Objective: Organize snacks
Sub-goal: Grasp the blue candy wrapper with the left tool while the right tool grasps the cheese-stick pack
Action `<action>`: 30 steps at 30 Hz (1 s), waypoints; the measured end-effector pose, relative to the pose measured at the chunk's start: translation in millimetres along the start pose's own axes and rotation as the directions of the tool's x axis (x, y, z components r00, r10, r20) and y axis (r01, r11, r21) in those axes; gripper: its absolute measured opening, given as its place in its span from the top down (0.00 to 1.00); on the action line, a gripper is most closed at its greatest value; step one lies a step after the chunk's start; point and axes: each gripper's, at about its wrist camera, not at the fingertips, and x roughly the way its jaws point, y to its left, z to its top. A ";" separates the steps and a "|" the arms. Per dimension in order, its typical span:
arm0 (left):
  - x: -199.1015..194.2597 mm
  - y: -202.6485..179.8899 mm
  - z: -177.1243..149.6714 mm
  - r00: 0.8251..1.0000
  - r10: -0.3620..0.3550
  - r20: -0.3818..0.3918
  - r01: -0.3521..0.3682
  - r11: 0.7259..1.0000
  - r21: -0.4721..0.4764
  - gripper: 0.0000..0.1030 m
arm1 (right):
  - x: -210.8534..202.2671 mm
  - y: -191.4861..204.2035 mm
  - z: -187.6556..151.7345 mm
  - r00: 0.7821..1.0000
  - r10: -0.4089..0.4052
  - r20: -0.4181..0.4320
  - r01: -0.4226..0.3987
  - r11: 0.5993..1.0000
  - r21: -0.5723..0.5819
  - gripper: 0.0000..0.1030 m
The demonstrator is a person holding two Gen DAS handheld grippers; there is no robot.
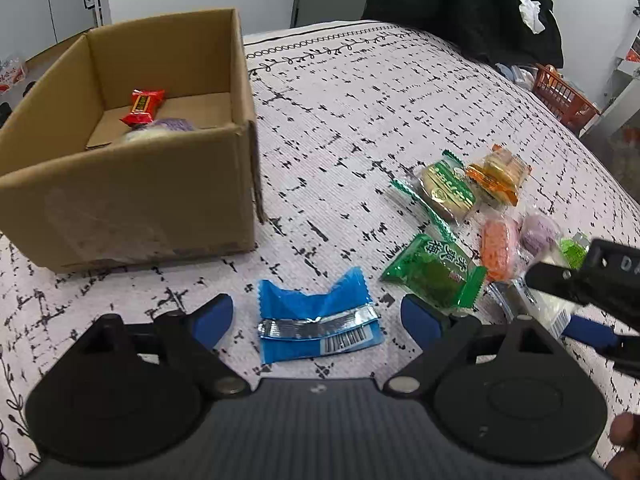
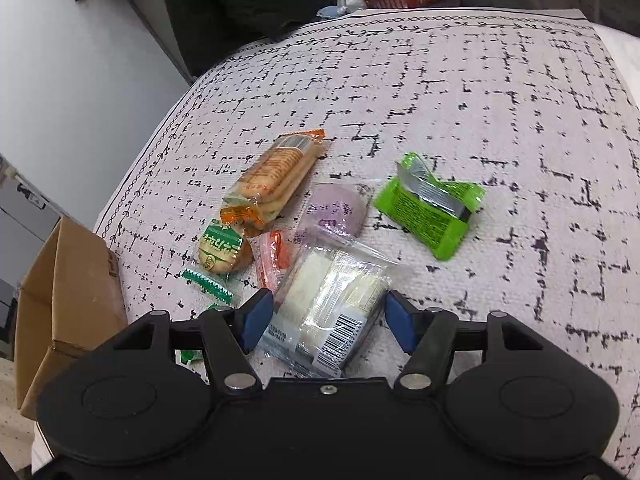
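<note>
Showing barcode on blue packet (image 1: 318, 326), lettering perhaps Chinese

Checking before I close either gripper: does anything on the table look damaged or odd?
Blue packet between the open left gripper fingers looks flat and crumpled, foil seam up, possibly empty. Lime-green packet also lies seam up. Nothing spilled.

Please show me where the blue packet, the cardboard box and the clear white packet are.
blue packet (image 1: 316, 316): left wrist view, its middle.
cardboard box (image 1: 132, 196): left wrist view, front wall.
clear white packet (image 2: 328, 300): right wrist view, its middle.
</note>
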 end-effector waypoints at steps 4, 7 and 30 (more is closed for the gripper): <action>4.9 -1.4 -3.0 1.000 0.012 -0.006 -0.012 1.000 0.009 0.13 | 4.7 7.9 1.3 1.000 -0.010 0.003 0.010 1.000 -0.027 0.31; 3.8 0.3 -3.6 1.000 0.012 0.005 -0.012 1.000 0.004 0.17 | 10.2 16.7 -0.9 0.999 -0.042 0.005 0.042 0.996 -0.084 0.30; -47.1 8.2 8.8 0.988 -0.107 0.112 0.111 0.993 -0.034 0.49 | -44.8 18.3 -9.3 1.000 -0.024 0.018 0.026 0.994 -0.102 0.50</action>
